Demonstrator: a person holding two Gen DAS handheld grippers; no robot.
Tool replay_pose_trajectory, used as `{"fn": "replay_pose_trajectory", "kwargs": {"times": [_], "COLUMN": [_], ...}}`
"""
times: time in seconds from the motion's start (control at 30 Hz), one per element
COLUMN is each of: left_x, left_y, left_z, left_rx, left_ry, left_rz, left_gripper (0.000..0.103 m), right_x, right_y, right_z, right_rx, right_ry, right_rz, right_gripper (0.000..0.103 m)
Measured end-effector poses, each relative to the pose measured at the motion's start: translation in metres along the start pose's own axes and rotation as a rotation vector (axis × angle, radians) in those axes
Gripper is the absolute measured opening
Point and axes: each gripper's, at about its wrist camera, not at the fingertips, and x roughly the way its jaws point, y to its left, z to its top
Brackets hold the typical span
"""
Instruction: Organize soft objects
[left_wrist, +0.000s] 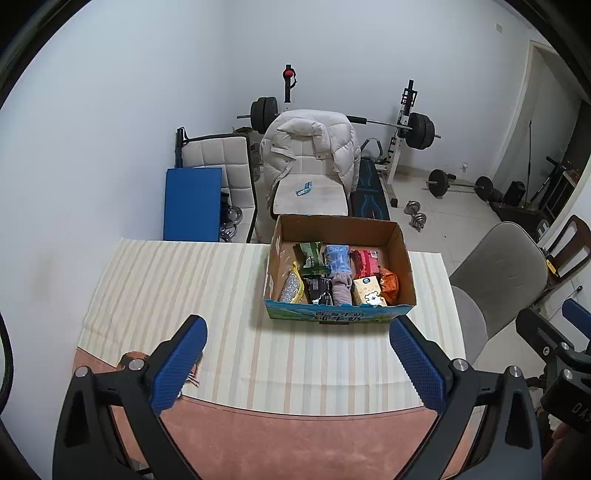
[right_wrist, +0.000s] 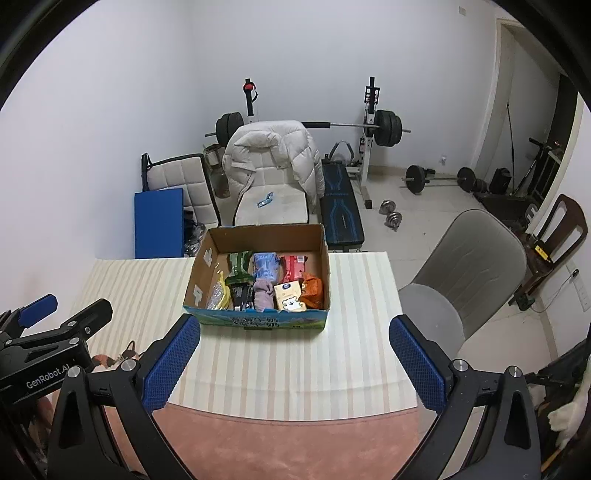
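Sitting at the far side of the striped tablecloth (left_wrist: 229, 295), the cardboard box (left_wrist: 400, 258) holds all the soft stuff — packed side by side. Contents, left to right: yellow-edged clear pouch (left_wrist: 291, 288), green packet (left_wrist: 310, 256) with a black packet (left_wrist: 319, 290) in front of it, blue roll (left_wrist: 337, 256) with a grey-mauve cloth (left_wrist: 341, 290) in front, red packet (left_wrist: 364, 260), cream tissue pack (left_wrist: 367, 291) with a bear print, orange pouch (left_wrist: 389, 284) against the right wall.

Left gripper (left_wrist: 297, 363) hovers above the near table edge, jaws spread wide, nothing between the blue pads. Right gripper (right_wrist: 295, 362) same — jaws wide apart, empty, box just ahead of it. Both well short of the box. Pink table surface (right_wrist: 288, 443) shows beneath the cloth's near edge.

Beyond the table: chair with a white puffer jacket (left_wrist: 314, 147) draped over it, blue mat (left_wrist: 192, 203) leaning on a second chair, barbell rack (left_wrist: 400, 122) against the wall, grey chair (left_wrist: 498, 269) to the right.
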Motion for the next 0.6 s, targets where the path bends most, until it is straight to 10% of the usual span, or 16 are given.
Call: {"fn": "replay_pose_trajectory", "kwargs": {"times": [0.6], "left_x": [-0.0024], "left_y": [0.0003], "left_z": [0.0041], "left_rx": [0.004], "left_ry": [-0.012], "left_rz": [-0.005], "left_gripper": [0.101], "right_x": [-0.0095], "right_y": [0.0059], "right_z": [0.007], "right_rx": [-0.017], "right_ry": [-0.03], "right_rz": [-0.016], "right_gripper": [0.103]}}
